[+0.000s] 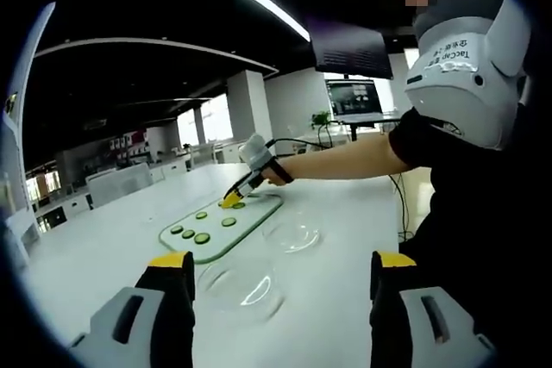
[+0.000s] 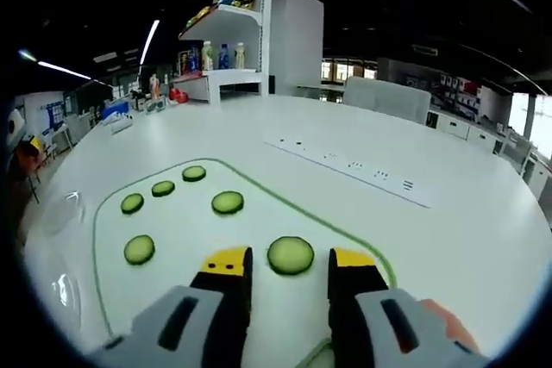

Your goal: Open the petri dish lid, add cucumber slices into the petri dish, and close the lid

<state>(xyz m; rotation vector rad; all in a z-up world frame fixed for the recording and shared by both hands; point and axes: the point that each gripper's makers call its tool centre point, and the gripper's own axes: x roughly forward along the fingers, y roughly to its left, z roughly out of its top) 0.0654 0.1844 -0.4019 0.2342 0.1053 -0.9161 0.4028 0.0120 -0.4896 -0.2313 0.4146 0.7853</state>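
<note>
Right gripper (image 2: 289,275) down over the cutting board (image 2: 112,299), jaws parted around a cucumber slice (image 2: 291,255), not yet pinched; five more slices toward ten o'clock; left gripper (image 1: 280,271) hovering released, petri dish (image 1: 240,286) between its jaws; lid (image 1: 291,233) at one o'clock on the table (image 1: 129,230).

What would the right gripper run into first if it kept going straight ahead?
Most likely the cucumber slice lying on the cutting board, between the open tips of the right gripper; depth is hard to judge.
</note>
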